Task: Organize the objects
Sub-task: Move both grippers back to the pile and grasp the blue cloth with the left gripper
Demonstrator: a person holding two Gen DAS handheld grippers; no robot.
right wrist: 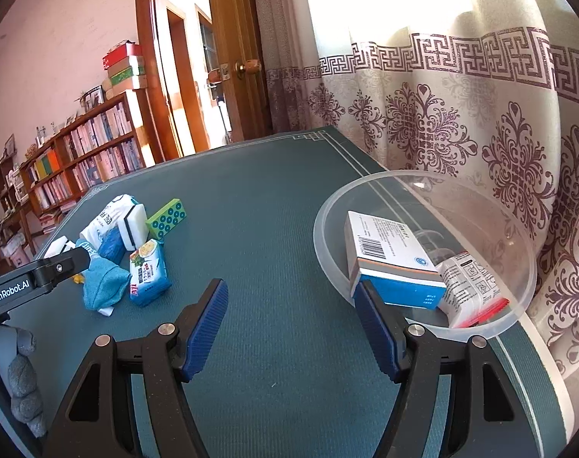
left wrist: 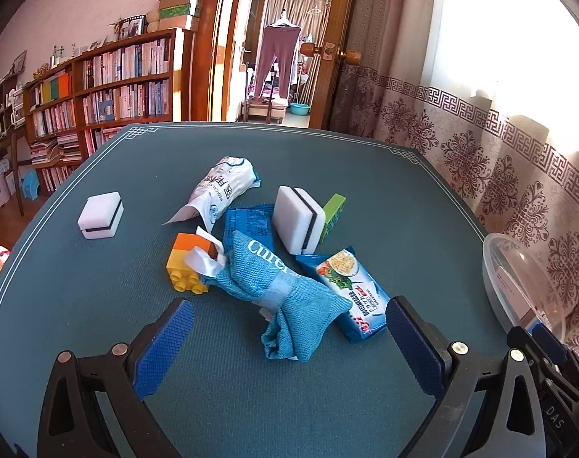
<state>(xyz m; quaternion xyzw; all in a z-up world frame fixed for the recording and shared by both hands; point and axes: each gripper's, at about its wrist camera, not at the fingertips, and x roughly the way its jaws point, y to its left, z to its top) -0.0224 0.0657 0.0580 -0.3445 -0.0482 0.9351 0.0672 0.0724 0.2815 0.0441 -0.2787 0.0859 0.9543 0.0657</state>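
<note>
Counter [left wrist: 98,343] first: its dark green mat gives me open room between the clutter and the clear plastic bowl [right wrist: 526,259] at its curtain-side edge. I'd close the empty, wide-open left gripper [left wrist: 289,322] around the teal cloth bundle's [left wrist: 289,294] waist; right gripper [right wrist: 291,320] waits wide and empty.

Worktop [left wrist: 98,305]: teal, white border lines. Cloth [left wrist: 289,305]: teal weave. Brick [left wrist: 186,263]: yellow-orange. Tile [right wrist: 166,218]: green, dark dots. Curtain [right wrist: 480,114]: cream, maroon florals.

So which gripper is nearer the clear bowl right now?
Right. The right gripper is open beside the clear bowl; the left gripper faces the teal cloth.
</note>
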